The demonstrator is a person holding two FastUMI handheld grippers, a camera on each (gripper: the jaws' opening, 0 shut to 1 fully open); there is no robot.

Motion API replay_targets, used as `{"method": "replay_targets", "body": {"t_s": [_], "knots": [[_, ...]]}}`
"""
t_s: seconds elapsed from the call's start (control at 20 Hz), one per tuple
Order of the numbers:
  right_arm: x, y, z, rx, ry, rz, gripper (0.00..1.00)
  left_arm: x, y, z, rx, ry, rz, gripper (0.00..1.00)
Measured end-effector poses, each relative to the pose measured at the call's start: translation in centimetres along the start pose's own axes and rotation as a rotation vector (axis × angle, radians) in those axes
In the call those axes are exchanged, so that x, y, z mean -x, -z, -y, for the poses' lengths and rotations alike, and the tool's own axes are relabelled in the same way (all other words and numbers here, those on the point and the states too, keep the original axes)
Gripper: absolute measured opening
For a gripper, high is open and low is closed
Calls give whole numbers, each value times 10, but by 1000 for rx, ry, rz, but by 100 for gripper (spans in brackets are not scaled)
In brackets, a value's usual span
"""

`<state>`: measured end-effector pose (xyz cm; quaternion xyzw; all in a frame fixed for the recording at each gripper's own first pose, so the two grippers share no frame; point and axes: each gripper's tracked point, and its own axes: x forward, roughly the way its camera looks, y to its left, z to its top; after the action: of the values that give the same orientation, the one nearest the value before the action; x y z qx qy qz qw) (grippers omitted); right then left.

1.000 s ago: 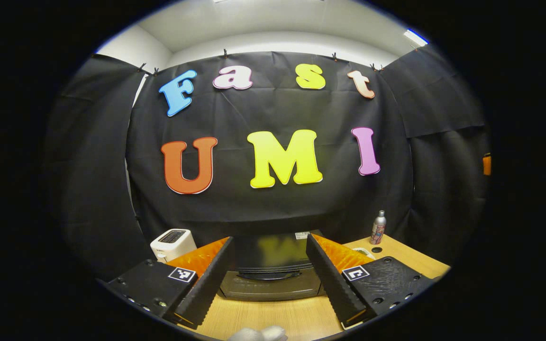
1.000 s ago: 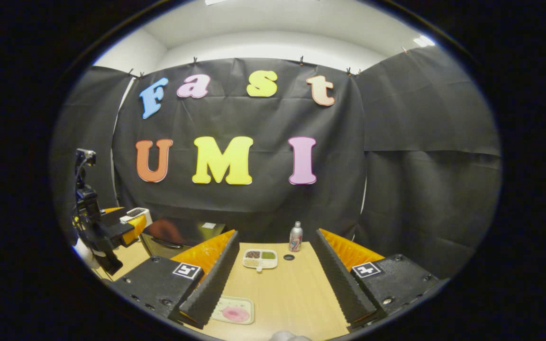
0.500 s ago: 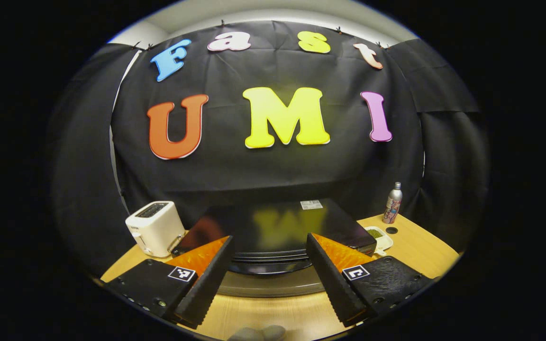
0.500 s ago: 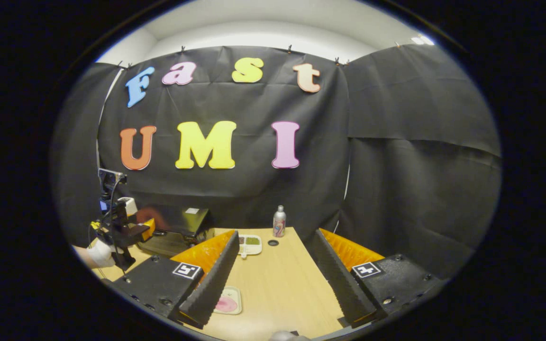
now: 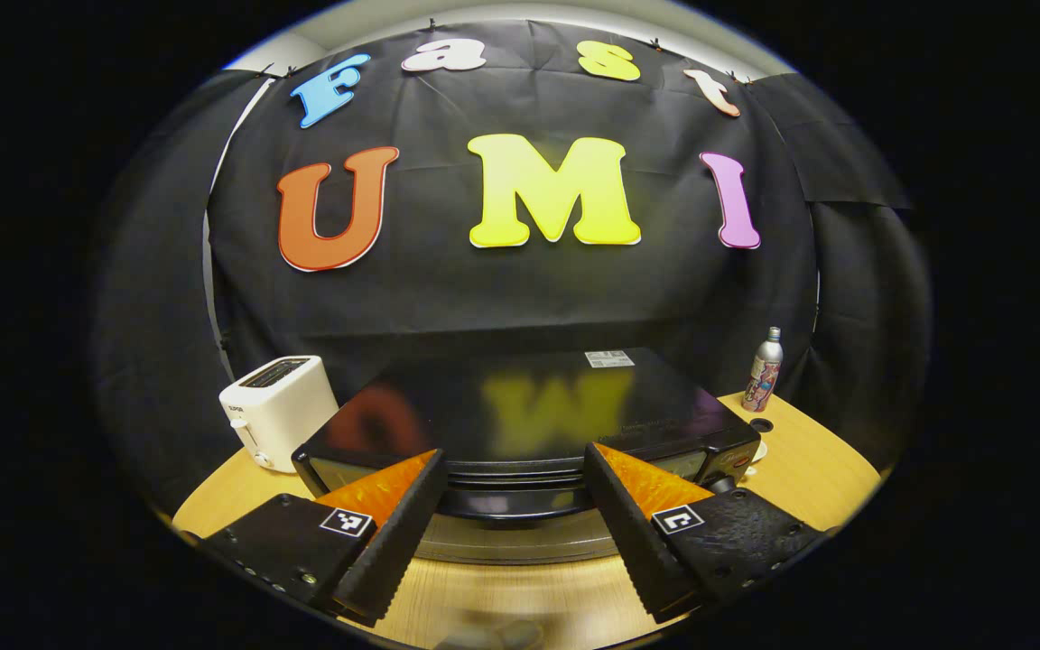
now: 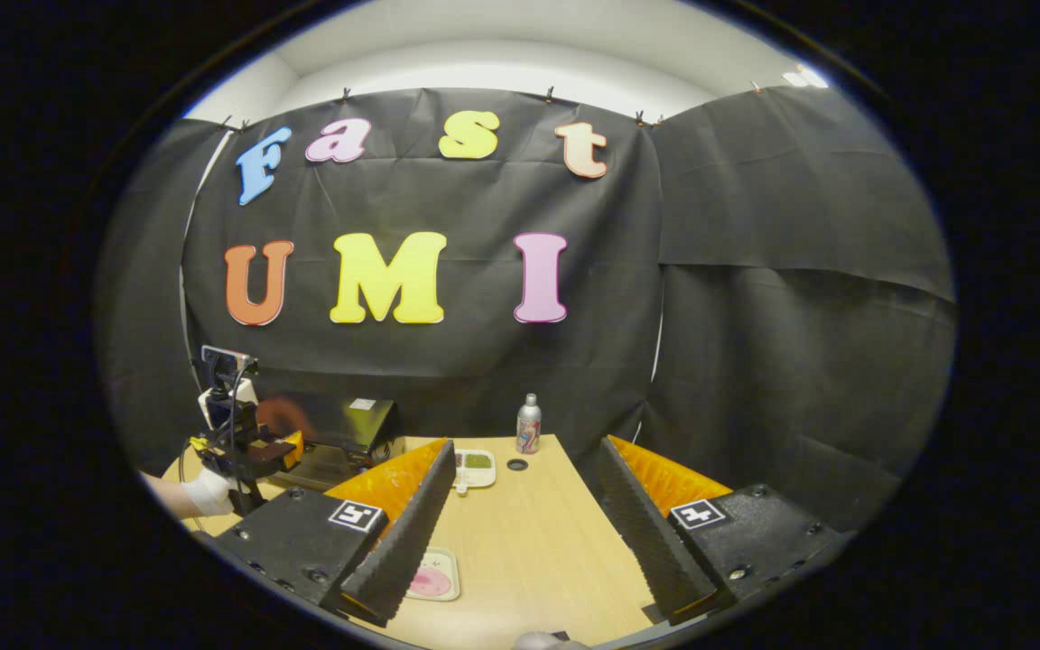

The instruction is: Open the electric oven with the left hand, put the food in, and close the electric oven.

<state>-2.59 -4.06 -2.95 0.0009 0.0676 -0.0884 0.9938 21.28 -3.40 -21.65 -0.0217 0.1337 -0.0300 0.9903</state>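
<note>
Left gripper view is showing the left gripper [image 5: 513, 506] hanging wide apart right in front of the oven [image 5: 529, 424], door looking shut, so we're at the reach-for-the-handle step. Next it needs to drop onto the handle [image 5: 511, 506] and pinch. Right gripper [image 6: 524, 533] is sitting spread over the table [image 6: 529, 542], with the food tray [image 6: 431, 576] just beside its finger.
</note>
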Motion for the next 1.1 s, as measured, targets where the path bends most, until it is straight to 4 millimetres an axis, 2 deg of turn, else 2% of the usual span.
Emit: {"method": "replay_targets", "body": {"t_s": [0.05, 0.15, 0.2, 0.3, 0.45, 0.7, 0.75, 0.8, 1.1], "knots": [[0, 1, -1, -5, -2, -2, 96, 1, -1, 0, -5, 3, 3, 97], [1, 4, -2, -14, -6, -14, 100, 4, 1, 0, -9, 7, -2, 97], [1, 5, -5, -16, -13, -16, 96, 4, 1, -1, -11, 7, -3, 97], [3, 6, -8, -11, -22, -18, 96, 8, 3, -1, -11, 9, -8, 97], [6, 6, -13, -5, -39, -19, 96, 24, 10, -1, -11, 11, -18, 97], [13, 18, -23, 7, -71, -39, 96, 60, 35, 1, -12, 25, -43, 97], [15, 20, -25, 14, -79, -44, 100, 67, 41, 2, -13, 28, -53, 97], [19, 22, -28, 20, -88, -46, 96, 74, 50, 2, -10, 32, -69, 97], [33, 33, -34, 22, -111, -55, 96, 97, 81, 4, -10, 38, -114, 97]]}}
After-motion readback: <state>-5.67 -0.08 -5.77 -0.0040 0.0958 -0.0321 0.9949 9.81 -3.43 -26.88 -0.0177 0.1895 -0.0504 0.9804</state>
